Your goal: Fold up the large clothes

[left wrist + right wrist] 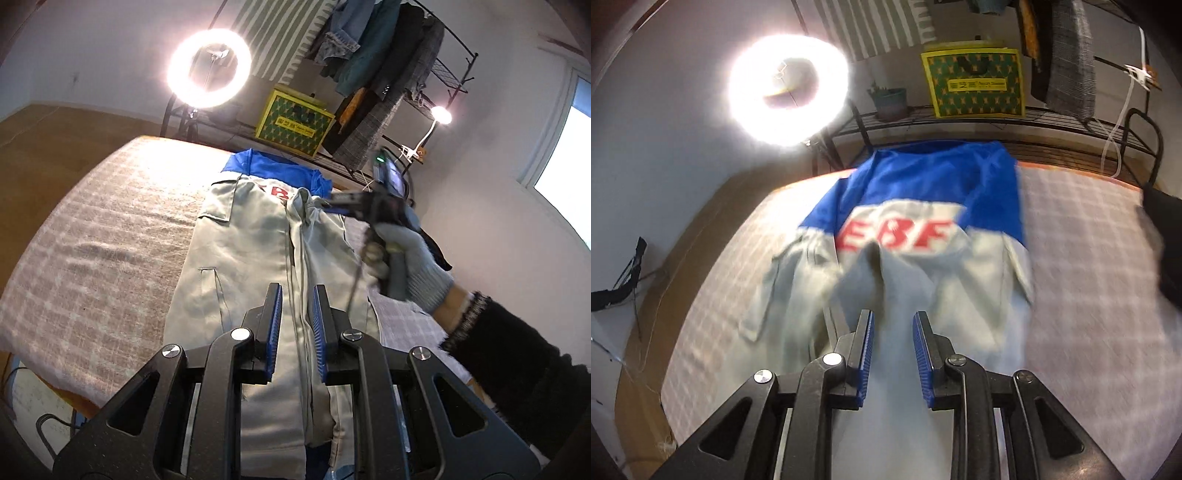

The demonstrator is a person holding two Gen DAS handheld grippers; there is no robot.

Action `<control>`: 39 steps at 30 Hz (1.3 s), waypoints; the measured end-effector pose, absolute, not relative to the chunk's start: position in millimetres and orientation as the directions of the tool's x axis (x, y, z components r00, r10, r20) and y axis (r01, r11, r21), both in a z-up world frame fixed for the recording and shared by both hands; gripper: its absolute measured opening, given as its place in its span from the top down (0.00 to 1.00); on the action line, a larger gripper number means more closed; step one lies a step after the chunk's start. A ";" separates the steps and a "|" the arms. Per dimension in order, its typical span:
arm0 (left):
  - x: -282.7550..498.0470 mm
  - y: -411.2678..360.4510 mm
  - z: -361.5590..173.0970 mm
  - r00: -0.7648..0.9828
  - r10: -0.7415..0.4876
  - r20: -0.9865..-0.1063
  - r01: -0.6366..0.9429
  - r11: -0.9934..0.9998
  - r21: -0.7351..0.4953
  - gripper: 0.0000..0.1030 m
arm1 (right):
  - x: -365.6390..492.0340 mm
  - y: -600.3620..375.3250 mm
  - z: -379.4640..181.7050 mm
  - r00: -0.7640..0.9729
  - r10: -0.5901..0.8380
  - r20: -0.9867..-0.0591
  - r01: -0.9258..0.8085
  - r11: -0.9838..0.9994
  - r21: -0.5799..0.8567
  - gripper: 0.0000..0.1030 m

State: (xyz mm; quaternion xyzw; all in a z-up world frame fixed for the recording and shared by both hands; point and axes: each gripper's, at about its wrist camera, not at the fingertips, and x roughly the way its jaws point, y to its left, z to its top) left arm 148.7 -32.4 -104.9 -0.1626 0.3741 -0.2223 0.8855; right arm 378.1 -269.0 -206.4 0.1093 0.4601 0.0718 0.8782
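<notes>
A: On the checked bench (92,258), a grey jacket (251,240) with a blue top part, laid out lengthwise and partly folded in on itself. Red letters (897,236) just below the blue.

B: And the left tongs (297,288)?

A: Low over the near end of the jacket, set nearly together, a thin gap left. A long fold of grey cloth running right along that gap. Pressing on it or only above it: impossible to tell.

B: Right tongs (325,203)?

A: Further up, near the lettering, held in a grey-gloved hand (417,266) with a dark sleeve. Narrowly set, pinching a bunched bit of the grey cloth and lifting it off the rest. Blurred in their own view.

B: Behind the bench?

A: A lit ring light (208,68), a yellow and green box (295,125) on a wire shelf, clothes on a rack (388,55).
</notes>
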 end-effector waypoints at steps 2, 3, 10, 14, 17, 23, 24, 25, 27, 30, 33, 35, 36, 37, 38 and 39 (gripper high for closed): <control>154.8 -31.6 -107.3 0.609 -0.523 -0.596 0.263 0.842 -0.470 0.87 | 402.2 -254.5 -216.1 0.548 0.216 -0.808 -0.048 0.972 0.228 0.77; 156.8 -32.1 -108.0 0.605 -0.526 -0.598 0.263 0.841 -0.473 0.87 | 417.4 -246.5 -225.6 0.535 0.185 -0.824 -0.052 0.981 0.187 0.77; 158.6 -41.3 -104.2 0.614 -0.512 -0.601 0.302 0.856 -0.420 0.87 | 446.2 -213.3 -267.6 0.497 0.094 -0.862 -0.083 0.995 0.061 0.77; 159.0 -37.4 -107.1 0.610 -0.511 -0.606 0.293 0.856 -0.426 0.87 | 431.3 -239.5 -244.9 0.487 0.246 -0.838 -0.086 0.968 0.234 0.77; 152.0 -34.5 -108.2 0.617 -0.500 -0.608 0.308 0.864 -0.398 0.87 | 392.4 -269.4 -215.1 0.528 0.335 -0.780 -0.069 0.933 0.354 0.75; 144.5 -28.9 -125.2 0.568 -0.511 -0.645 0.289 0.858 -0.426 0.87 | 279.4 -296.5 -174.4 0.501 0.360 -0.787 -0.121 0.930 0.348 0.72; 144.6 -28.4 -129.1 0.552 -0.519 -0.653 0.283 0.853 -0.439 0.87 | 264.3 -298.8 -172.5 0.493 0.362 -0.791 -0.124 0.929 0.347 0.72; 144.7 -26.4 -132.8 0.543 -0.520 -0.659 0.270 0.852 -0.449 0.87 | 244.4 -299.8 -170.4 0.487 0.364 -0.794 -0.130 0.929 0.347 0.72; 142.9 -23.1 -137.0 0.553 -0.501 -0.666 0.255 0.863 -0.437 0.87 | 210.3 -297.9 -172.1 0.464 0.368 -0.805 -0.142 0.929 0.343 0.72; 139.9 -21.2 -146.2 0.542 -0.484 -0.687 0.263 0.874 -0.409 0.87 | 169.5 -283.6 -182.6 0.422 0.358 -0.833 -0.186 0.934 0.306 0.72; 137.7 -16.2 -163.1 0.534 -0.453 -0.713 0.249 0.891 -0.380 0.87 | 142.3 -258.9 -199.9 0.389 0.308 -0.868 -0.242 0.944 0.226 0.72; 137.7 -18.6 -176.1 0.499 -0.463 -0.733 0.261 0.886 -0.382 0.87 | 131.2 -243.6 -213.6 0.359 0.305 -0.882 -0.272 0.938 0.214 0.72; 136.4 -21.1 -185.8 0.472 -0.475 -0.743 0.270 0.880 -0.391 0.87 | 127.5 -234.7 -222.0 0.340 0.297 -0.892 -0.290 0.936 0.201 0.72; 133.6 -25.4 -196.5 0.443 -0.481 -0.757 0.282 0.876 -0.391 0.87 | 122.8 -224.1 -230.7 0.337 0.258 -0.905 -0.319 0.936 0.148 0.72; 131.3 -31.1 -206.7 0.415 -0.473 -0.777 0.300 0.877 -0.374 0.87 | 117.7 -214.8 -236.6 0.356 0.207 -0.911 -0.344 0.936 0.078 0.72; 129.1 -35.3 -214.1 0.399 -0.460 -0.793 0.316 0.881 -0.353 0.87 | 112.7 -209.0 -236.9 0.380 0.180 -0.907 -0.356 0.934 0.037 0.71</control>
